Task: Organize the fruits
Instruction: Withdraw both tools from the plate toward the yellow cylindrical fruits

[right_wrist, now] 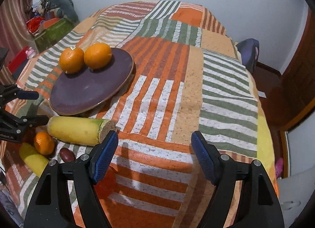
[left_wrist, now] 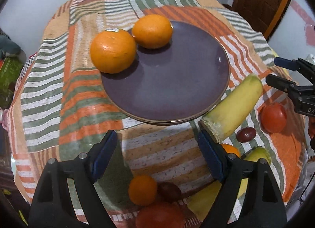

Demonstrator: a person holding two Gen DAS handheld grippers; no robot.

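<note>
While both grippers hang over the striped cloth [right_wrist: 161, 98], neither holds anything. In the left wrist view the left gripper [left_wrist: 157, 153] fills the bottom of the frame, its blue pads spread wide with only cloth between them. The right gripper [right_wrist: 155, 157] stands the same way at the bottom of the right wrist view, jaws apart over bare cloth; it also shows at the right edge of the left wrist view, open there too.

A purple plate [left_wrist: 177, 82] lies in the middle of the left wrist view and at centre left of the right wrist view. Two oranges [left_wrist: 113, 51] [left_wrist: 152, 31] sit on its upper left part, touching each other; the left one bears a small sticker on top.

A yellow cut piece with a rough sliced end [left_wrist: 234, 108] lies just beside the plate's lower right rim in the left wrist view, its cut end near the left gripper's right pad. To its right sit a red tomato-like fruit [left_wrist: 273, 117] and a small dark red one [left_wrist: 246, 134].

At the bottom centre of that view, below the left gripper's pads, lie a small orange [left_wrist: 142, 189], another dark red fruit [left_wrist: 169, 191], a red fruit [left_wrist: 160, 215] and a second yellow piece [left_wrist: 204, 198]. Another orange [left_wrist: 231, 149] and a yellowish fruit [left_wrist: 258, 154] peek out behind the right finger.

A green box [right_wrist: 53, 31] and clutter sit at the upper left of the right wrist view.
</note>
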